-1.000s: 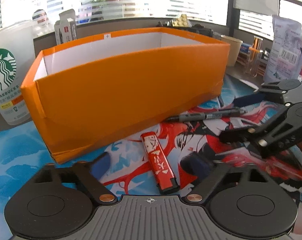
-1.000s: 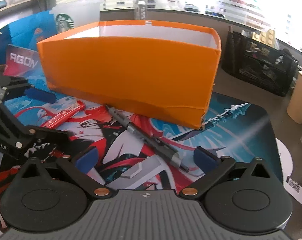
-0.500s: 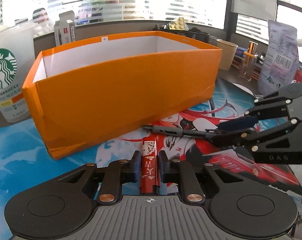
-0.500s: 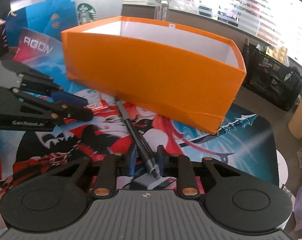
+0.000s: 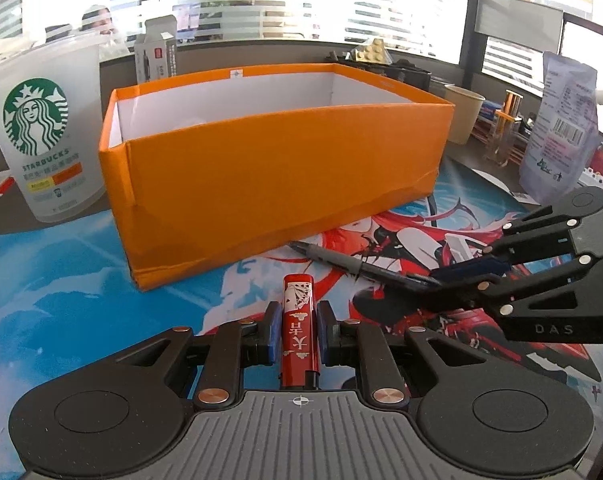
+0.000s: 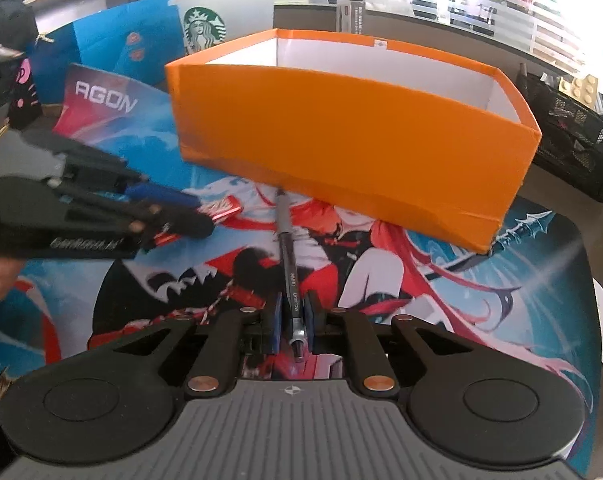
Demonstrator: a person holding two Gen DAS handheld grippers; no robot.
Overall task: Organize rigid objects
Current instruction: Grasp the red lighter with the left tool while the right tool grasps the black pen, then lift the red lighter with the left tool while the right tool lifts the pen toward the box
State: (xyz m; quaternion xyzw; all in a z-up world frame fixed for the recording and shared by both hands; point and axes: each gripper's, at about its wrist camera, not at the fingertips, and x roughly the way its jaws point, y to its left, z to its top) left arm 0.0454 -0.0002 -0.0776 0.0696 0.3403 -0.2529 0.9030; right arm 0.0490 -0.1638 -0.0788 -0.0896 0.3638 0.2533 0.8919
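An orange box [image 5: 277,176] with white inner walls stands open-topped toward the far side of the desk, on a colourful illustrated mat [image 5: 61,280]. What little of its inside shows looks bare; its floor is hidden. The left claw [image 5: 297,326] is closed on a red lighter [image 5: 298,320], which points toward the box's near wall. The right claw [image 6: 292,320] is clamped on a dark pen [image 6: 287,248], whose far end reaches nearly to the box's base. A frosted Starbucks cup [image 5: 45,128] stands just left of the box.
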